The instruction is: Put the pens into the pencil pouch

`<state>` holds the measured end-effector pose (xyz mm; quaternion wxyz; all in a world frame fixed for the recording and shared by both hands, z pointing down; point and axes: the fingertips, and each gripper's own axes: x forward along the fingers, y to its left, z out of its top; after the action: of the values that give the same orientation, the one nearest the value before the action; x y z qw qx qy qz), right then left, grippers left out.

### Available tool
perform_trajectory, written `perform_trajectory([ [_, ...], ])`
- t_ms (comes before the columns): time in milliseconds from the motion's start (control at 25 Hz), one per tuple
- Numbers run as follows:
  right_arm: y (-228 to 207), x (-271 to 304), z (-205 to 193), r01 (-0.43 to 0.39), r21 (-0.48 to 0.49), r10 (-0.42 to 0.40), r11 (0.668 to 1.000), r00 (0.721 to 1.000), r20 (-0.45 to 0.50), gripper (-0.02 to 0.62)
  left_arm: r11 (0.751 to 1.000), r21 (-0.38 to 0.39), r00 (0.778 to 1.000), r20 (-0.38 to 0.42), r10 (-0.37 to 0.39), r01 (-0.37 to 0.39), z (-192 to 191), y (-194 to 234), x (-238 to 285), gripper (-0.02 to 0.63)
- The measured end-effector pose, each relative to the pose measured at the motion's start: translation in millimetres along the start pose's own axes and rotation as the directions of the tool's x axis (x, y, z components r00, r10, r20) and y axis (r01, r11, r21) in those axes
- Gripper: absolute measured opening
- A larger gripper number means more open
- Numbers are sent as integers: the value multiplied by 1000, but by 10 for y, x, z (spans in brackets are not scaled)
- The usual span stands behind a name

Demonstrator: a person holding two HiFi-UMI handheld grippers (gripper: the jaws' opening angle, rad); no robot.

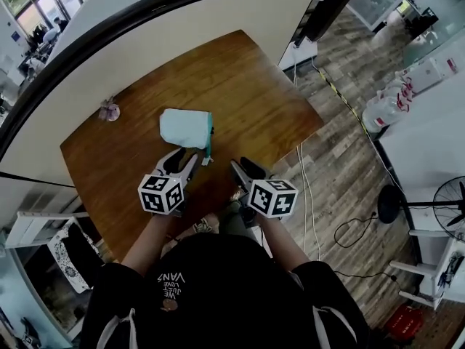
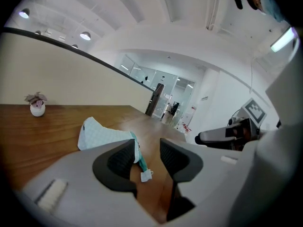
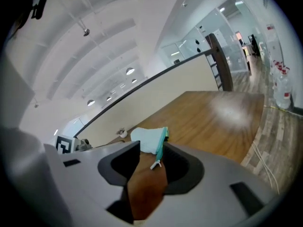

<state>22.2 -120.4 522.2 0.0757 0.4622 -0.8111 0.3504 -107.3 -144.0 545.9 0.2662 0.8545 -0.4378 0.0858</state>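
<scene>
Wooden surface (image 1: 254,86) in an open office, low partition wall behind, small potted plant (image 1: 110,110) sitting at the far left edge. We are seeing the mint pencil pouch (image 1: 185,128) lying flat near the middle of the surface, its green zipper edge facing right and the white zipper pull (image 1: 207,161) lying at the near end. No pens are showing anywhere on the surface; whether they are inside the pouch we cannot tell.

We are judging the loading as done or nearly done, with the zipper looking closed. To do this step well, we are suggesting keeping both tools off the pull so nothing snags and drags the pouch, and checking that the zip is fully run to its end.

Left gripper (image 2: 147,150): jaws standing wide apart, holding nothing, the pull and pouch edge only showing beyond the gap, not touching. Right gripper (image 3: 150,157): jaws also released, empty, bare wood between them, pouch lying just ahead.
</scene>
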Motion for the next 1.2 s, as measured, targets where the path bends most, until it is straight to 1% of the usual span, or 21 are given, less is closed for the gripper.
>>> perform_trajectory([
  [40, 45, -36, 13, 6, -18, -5, 1000, 1000, 18, 152, 1000, 14, 1000, 8, -6, 6, 7, -40, -75, 150],
  [80, 88, -78, 24, 10, -35, -9, 999, 999, 36, 131, 1000, 26, 1000, 16, -12, 12, 12, -85, -147, 150],
  [160, 162, -159, 31, 22, -62, -18, 998, 997, 69, 67, 999, 45, 999, 32, -26, 24, 15, -168, -281, 150],
  [280, 238, -256, -12, 40, -100, -32, 994, 996, 87, 52, 998, 58, 998, 52, -32, 29, 18, -237, -450, 150],
  [400, 288, -347, -74, 52, -150, -40, 987, 996, 82, 29, 997, 74, 997, 71, -16, 11, 43, -278, -615, 147],
  [440, 298, -376, -83, 53, -166, -41, 985, 996, 79, 23, 996, 84, 997, 77, -9, 2, 57, -293, -667, 139],
  [520, 304, -442, -88, 50, -192, -37, 980, 997, 70, 17, 995, 101, 995, 95, 7, -17, 92, -340, -763, 88],
  [600, 304, -520, -80, 29, -204, -17, 979, 998, 62, 14, 994, 109, 993, 117, 19, -32, 121, -420, -841, 32],
  [680, 333, -588, -48, -12, -199, 25, 980, 998, 61, 14, 994, 104, 991, 132, 29, -43, 133, -503, -892, 14],
  [800, 387, -702, -18, -62, -222, 74, 973, 996, 42, 14, 994, 84, 989, 135, 55, -67, 100, -652, -940, 12],
  [960, 395, -885, -32, -117, -266, 123, 957, 992, 5, 12, 991, 100, 988, 134, 76, -90, 27, -919, -957, 11],
  [1080, 372, -1024, -66, -142, -286, 143, 948, 990, -17, 12, 990, 101, 988, 125, 85, -98, -46, -1117, -979, 11],
  [1200, 322, -1182, -126, -154, -299, 150, 942, 988, -36, 12, 985, 122, 988, 117, 104, -118, -109, -1314, -1026, 11],
])
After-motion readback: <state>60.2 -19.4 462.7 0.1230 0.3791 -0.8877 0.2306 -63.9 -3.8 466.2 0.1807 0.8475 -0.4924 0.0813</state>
